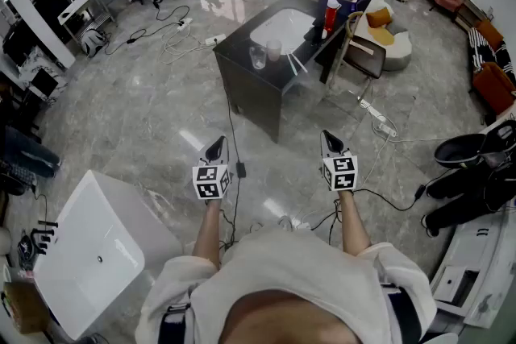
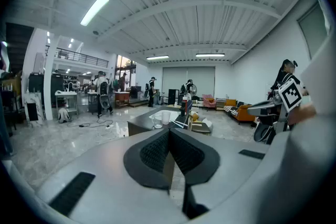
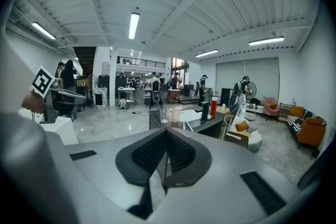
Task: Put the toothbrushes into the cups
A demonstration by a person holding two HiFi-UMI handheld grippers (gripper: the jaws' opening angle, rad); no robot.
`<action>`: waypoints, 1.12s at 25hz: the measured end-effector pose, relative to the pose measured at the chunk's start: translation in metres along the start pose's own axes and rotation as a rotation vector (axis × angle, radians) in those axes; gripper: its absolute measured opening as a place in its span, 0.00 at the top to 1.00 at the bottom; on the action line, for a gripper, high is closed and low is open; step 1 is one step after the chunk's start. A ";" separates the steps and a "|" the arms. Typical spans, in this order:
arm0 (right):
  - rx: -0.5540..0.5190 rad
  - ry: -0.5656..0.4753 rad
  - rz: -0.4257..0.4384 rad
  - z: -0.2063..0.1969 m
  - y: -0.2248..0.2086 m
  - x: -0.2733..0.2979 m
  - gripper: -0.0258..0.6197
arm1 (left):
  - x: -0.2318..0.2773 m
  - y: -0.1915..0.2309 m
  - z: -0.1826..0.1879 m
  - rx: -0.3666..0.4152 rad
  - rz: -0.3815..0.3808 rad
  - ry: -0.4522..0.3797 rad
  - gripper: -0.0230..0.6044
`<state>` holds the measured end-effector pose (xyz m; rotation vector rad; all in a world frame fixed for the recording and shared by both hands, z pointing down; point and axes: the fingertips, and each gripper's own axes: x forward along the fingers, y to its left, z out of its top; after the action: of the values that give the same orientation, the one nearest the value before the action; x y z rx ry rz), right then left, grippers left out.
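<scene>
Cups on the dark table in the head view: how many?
2. A clear cup near the table's front edge; a white cup just right of it. The tall red container further back may be another.

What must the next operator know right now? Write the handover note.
Left gripper: shut, empty.
Right gripper: shut, empty.
Both are held out over the floor, well short of the dark table.
On the table: clear cup, white cup, toothbrushes lying beside them.
Done: nothing yet.
Left: approach the table, pick up each toothbrush, put it into a cup.
</scene>
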<state>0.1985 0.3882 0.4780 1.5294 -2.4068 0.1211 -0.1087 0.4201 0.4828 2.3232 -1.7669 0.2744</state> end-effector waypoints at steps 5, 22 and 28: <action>-0.002 0.008 0.008 -0.006 -0.001 -0.001 0.94 | 0.003 -0.006 -0.005 -0.003 -0.004 0.007 0.92; 0.001 -0.011 0.012 -0.001 -0.029 0.004 0.94 | 0.022 -0.019 0.012 0.001 0.020 -0.008 0.92; -0.015 -0.004 0.038 0.000 -0.041 0.014 0.94 | 0.038 -0.027 0.015 0.005 0.037 -0.005 0.92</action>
<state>0.2299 0.3581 0.4783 1.4799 -2.4350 0.1074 -0.0726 0.3880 0.4769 2.2986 -1.8151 0.2801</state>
